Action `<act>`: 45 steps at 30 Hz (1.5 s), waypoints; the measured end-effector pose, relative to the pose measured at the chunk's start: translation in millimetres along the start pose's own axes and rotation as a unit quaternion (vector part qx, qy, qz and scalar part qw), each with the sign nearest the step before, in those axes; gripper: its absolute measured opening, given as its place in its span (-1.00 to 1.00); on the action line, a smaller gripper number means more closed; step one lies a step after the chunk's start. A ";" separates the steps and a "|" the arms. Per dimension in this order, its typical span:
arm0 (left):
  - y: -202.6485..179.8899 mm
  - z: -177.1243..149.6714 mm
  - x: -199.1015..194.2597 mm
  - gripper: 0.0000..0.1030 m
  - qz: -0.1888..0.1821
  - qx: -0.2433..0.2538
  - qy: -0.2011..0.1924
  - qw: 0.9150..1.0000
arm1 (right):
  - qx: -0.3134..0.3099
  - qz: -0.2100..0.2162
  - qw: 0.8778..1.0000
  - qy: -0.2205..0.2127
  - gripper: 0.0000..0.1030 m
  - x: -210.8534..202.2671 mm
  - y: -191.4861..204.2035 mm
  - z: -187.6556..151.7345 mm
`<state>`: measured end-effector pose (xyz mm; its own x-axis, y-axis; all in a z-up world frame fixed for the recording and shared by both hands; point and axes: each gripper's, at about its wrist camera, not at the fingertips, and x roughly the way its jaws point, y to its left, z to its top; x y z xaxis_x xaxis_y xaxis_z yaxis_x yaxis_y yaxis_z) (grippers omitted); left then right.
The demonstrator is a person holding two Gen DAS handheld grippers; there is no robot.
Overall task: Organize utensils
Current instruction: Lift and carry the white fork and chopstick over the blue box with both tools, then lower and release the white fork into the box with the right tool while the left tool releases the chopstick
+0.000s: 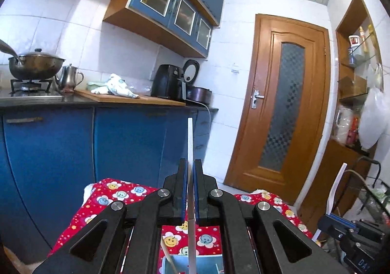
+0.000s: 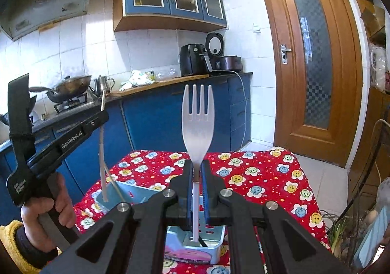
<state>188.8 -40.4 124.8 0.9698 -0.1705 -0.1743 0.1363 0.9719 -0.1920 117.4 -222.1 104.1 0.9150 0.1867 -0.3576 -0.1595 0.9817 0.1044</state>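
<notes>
My left gripper (image 1: 190, 169) is shut on a thin white utensil (image 1: 190, 142) that stands upright, seen edge-on; its lower end reaches into a light-blue holder (image 1: 195, 263) below. The same gripper (image 2: 103, 113) and white utensil (image 2: 101, 152) show at left in the right wrist view, over a light-blue holder (image 2: 126, 192) with a wooden stick (image 2: 114, 183) in it. My right gripper (image 2: 196, 166) is shut on the handle of a white plastic fork (image 2: 197, 122), tines up, its handle end down in a second light-blue holder (image 2: 214, 247).
The holders stand on a table with a red smiley-flower cloth (image 2: 256, 176). Behind are blue kitchen cabinets (image 2: 156, 120), a counter with a wok (image 2: 70, 86), kettle and air fryer (image 2: 192, 59), and a wooden door (image 2: 314, 59). A wire rack (image 1: 365, 191) stands at right.
</notes>
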 end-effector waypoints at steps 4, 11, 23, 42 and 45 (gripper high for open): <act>-2.1 -19.1 4.6 -0.92 0.006 0.015 -0.002 1.000 | -0.008 -0.006 1.000 0.007 -0.83 11.9 -0.8 -8.5; 3.3 -41.3 10.1 -0.92 0.005 0.013 0.024 1.000 | -0.019 -0.010 0.999 0.024 -0.83 27.5 1.2 -21.4; 9.4 -48.5 2.9 -0.54 -0.016 -0.006 0.079 0.997 | 0.000 0.004 0.999 0.049 -0.61 34.4 -0.3 -32.1; 17.0 -43.0 -58.0 -0.48 -0.031 -0.010 0.146 0.989 | 0.037 0.022 0.998 0.047 -0.45 -23.3 12.4 -29.8; 19.1 -44.2 -66.7 -0.48 -0.032 -0.008 0.158 0.987 | 0.045 0.020 0.997 0.063 -0.43 -31.7 13.3 -33.7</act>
<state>117.8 -17.7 90.0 0.8469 -0.2769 -0.4539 0.1904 0.9550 -0.2272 73.7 -213.7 85.6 0.8538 0.2349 -0.4646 -0.1564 0.9669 0.2016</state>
